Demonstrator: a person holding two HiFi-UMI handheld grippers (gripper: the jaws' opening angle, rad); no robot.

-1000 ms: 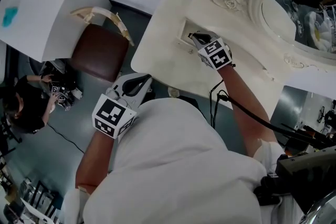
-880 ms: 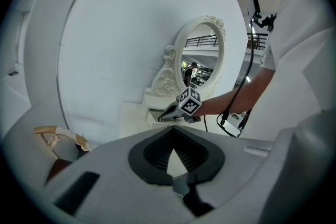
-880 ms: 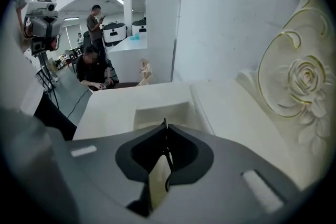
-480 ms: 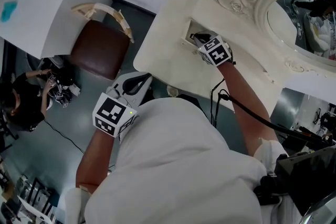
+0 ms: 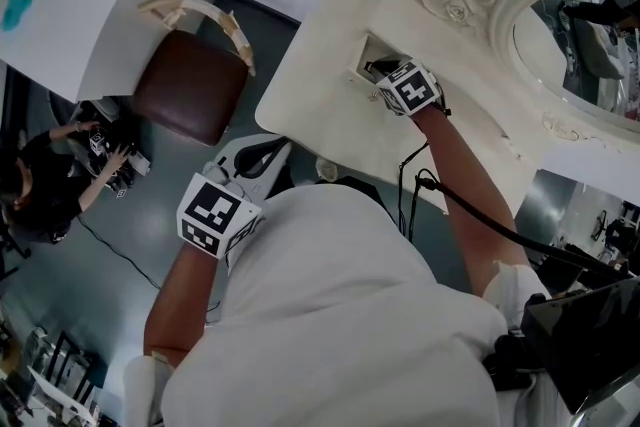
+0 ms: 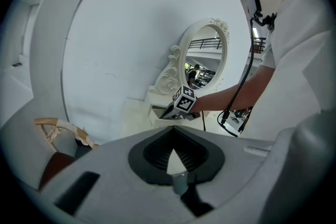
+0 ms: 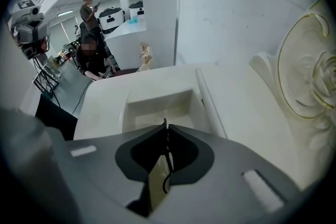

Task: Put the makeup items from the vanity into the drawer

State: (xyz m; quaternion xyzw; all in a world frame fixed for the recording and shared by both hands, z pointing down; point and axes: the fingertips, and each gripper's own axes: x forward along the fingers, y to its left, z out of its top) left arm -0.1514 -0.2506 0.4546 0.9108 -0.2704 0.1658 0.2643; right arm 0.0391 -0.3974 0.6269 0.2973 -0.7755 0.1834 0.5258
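Note:
The cream vanity (image 5: 310, 105) has a small open drawer (image 5: 366, 60) set in its top. My right gripper (image 5: 380, 68) hovers over that drawer (image 7: 157, 105), which looks pale and bare where it shows. Its jaws (image 7: 166, 126) stand almost together and are opening, and a thin dark item (image 7: 165, 165) sits in the narrow slit between them; I cannot make out what it is. My left gripper (image 5: 272, 153) hangs low beside the person's body, off the vanity's front edge, and its jaws (image 6: 173, 132) meet at the tip with nothing between them.
An ornate oval mirror (image 5: 580, 35) rises behind the drawer. A brown-seated chair (image 5: 190, 90) stands left of the vanity. A person (image 5: 40, 195) crouches on the floor at far left. A black cable (image 5: 470, 210) trails along the right arm.
The right gripper has shifted slightly further over the drawer. The left gripper has stayed where it was.

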